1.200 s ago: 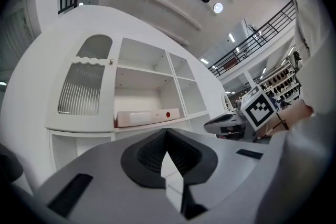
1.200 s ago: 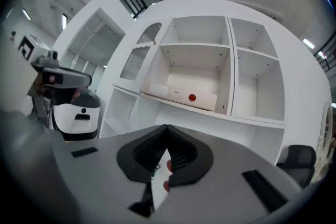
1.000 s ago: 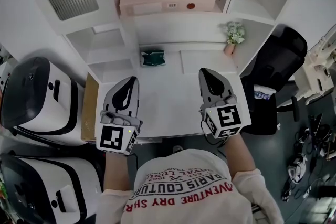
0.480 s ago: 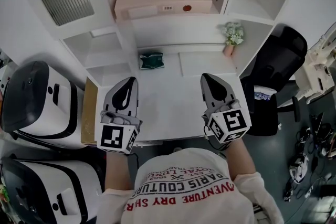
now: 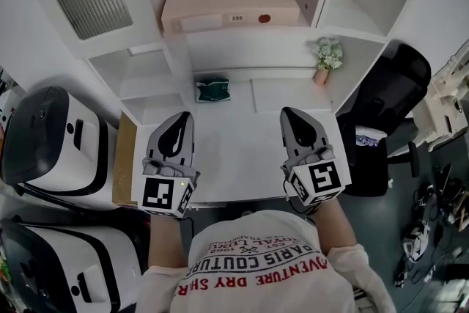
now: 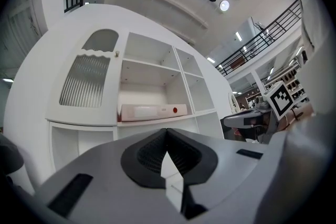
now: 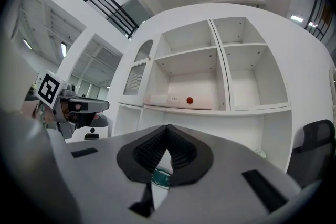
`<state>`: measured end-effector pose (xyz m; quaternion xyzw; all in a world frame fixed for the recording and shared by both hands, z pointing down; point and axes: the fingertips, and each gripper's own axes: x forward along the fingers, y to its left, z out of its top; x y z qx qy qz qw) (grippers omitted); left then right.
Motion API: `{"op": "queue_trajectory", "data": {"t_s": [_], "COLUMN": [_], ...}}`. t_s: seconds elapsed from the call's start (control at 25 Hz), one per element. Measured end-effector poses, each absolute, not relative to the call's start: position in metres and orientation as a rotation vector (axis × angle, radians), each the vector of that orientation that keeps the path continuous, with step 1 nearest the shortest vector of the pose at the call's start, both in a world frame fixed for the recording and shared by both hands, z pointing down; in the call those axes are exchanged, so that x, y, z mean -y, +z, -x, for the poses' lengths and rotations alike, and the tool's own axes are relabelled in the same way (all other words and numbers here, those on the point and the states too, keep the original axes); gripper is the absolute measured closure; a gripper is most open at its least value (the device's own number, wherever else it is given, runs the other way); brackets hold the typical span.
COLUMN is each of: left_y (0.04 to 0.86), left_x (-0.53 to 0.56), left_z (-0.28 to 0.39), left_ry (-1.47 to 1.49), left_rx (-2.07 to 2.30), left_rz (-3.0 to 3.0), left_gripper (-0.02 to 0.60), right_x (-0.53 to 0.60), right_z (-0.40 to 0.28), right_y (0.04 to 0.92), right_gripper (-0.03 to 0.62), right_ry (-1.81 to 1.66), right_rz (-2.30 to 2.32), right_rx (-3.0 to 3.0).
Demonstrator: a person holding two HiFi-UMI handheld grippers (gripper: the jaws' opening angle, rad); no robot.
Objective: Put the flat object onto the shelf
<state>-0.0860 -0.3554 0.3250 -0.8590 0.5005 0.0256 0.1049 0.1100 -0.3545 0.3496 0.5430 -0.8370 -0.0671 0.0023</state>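
**Flat box sits on the shelf; both tongs shut and empty over the desk**

Head view: the left gripper (image 5: 182, 121) and the right gripper (image 5: 292, 117) hover side by side over the near part of the white desk (image 5: 234, 154), both pointing toward the cabinet. Each pair of jaws is pressed together, with nothing in them. The flat box (image 5: 231, 0), pale pink with a label and a red dot on its front edge, lies on the shelf (image 5: 245, 34) above the desk. Its long axis runs left to right along the shelf's front edge. It sits straight ahead of and higher than the tongs, about midway between them, so neither hand is clearly nearer. Going by the task sentence, the placing looks done. A small green packet (image 5: 212, 90) lies at the back of the desk, nearer the left hand, and a little flower pot (image 5: 326, 55) stands on a ledge to the right.

Left gripper view: the left gripper (image 6: 167, 144) has its ribbed pads closed on each other, gripping nothing. The flat box (image 6: 152, 110) shows above and beyond them, lying lengthwise on its shelf.

Right gripper view: the right gripper (image 7: 167, 144) is likewise closed and empty. The flat box (image 7: 178, 99) rests on the shelf above. The green packet (image 7: 160, 178) shows through the slit below the pads, well beyond the jaws.
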Motion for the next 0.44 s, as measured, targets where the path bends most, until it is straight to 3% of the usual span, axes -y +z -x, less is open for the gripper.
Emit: {"op": "queue_trajectory", "data": {"t_s": [0.44], "left_y": [0.323], "left_x": [0.366], "left_z": [0.080], "left_ry": [0.078], "left_rx": [-1.487], "left_rz": [2.522], "left_gripper": [0.568], "right_x": [0.367], "right_z": [-0.115], "right_y": [0.347], "right_gripper": [0.568], "right_ry": [-0.246], "right_rz": [-1.685], "right_rx": [2.629]}}
